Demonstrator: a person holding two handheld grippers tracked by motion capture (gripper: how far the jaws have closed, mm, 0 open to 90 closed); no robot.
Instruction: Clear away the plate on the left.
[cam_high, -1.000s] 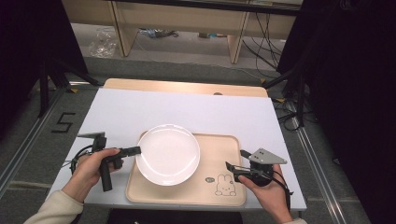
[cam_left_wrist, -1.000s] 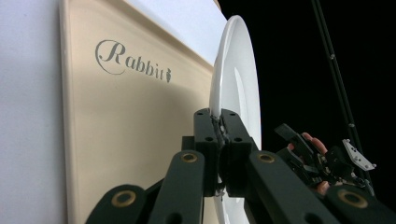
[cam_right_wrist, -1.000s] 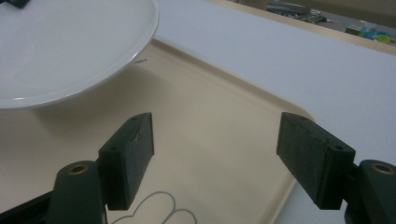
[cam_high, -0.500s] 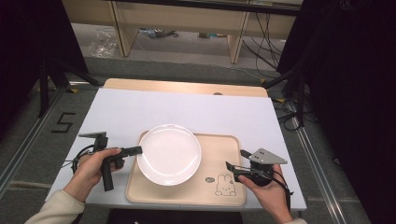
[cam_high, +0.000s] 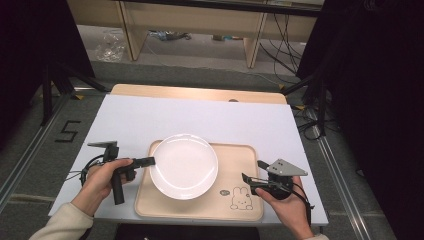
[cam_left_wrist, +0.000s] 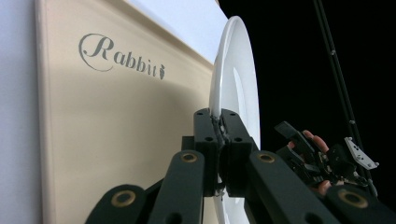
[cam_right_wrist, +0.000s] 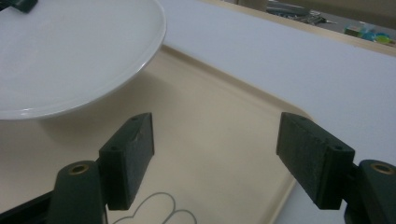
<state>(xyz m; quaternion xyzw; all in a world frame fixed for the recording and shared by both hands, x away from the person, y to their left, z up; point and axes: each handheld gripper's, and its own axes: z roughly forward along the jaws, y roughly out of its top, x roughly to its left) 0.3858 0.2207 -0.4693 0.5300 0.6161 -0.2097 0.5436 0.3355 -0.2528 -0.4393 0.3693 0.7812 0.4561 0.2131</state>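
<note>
We clamped the left gripper (cam_high: 148, 161) on the white plate (cam_high: 184, 165) rim, held the right gripper (cam_high: 248, 180) wide open over the tray (cam_high: 235, 156).

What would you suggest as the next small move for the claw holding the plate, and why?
Probably lower the plate gently onto the tray. The left claw is shut on the plate's rim, and the right gripper view shows it raised above the tray with shadow beneath. The right claw stands open at the tray's right end, holding nothing.
</note>
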